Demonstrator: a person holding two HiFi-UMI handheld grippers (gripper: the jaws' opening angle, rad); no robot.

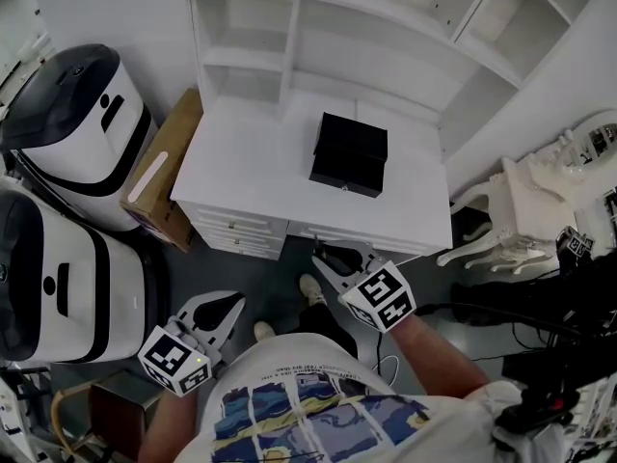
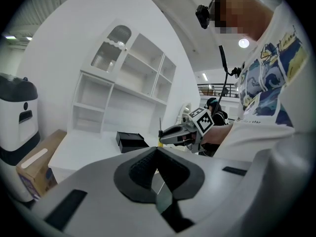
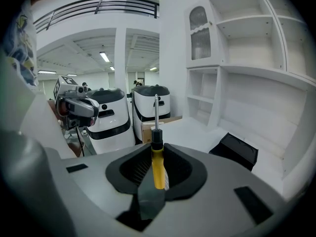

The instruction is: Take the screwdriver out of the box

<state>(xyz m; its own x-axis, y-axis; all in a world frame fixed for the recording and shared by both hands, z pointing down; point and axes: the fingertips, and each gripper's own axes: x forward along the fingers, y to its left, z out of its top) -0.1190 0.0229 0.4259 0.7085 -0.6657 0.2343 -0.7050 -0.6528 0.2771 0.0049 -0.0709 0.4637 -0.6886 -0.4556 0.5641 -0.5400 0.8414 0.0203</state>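
A black box (image 1: 349, 152) sits on the white desk (image 1: 251, 177), also seen in the right gripper view (image 3: 236, 149) and the left gripper view (image 2: 131, 141). My right gripper (image 1: 320, 256) hovers off the desk's front edge, short of the box. It is shut on the yellow handle of a screwdriver (image 3: 157, 157), whose black collar and metal shaft stick up past the jaws. The left gripper view shows that screwdriver (image 2: 160, 132) upright in the right gripper (image 2: 165, 136). My left gripper (image 1: 231, 302) is low at the left, away from the desk, with its pads (image 2: 143, 164) meeting and nothing between them.
Two white-and-black machines (image 1: 77, 133) (image 1: 67, 287) stand left of the desk, with a cardboard box (image 1: 159, 172) leaning beside it. A white shelf unit (image 1: 386, 27) rises behind the desk. A white ornate chair (image 1: 511, 210) and dark cables (image 1: 521, 316) are on the right.
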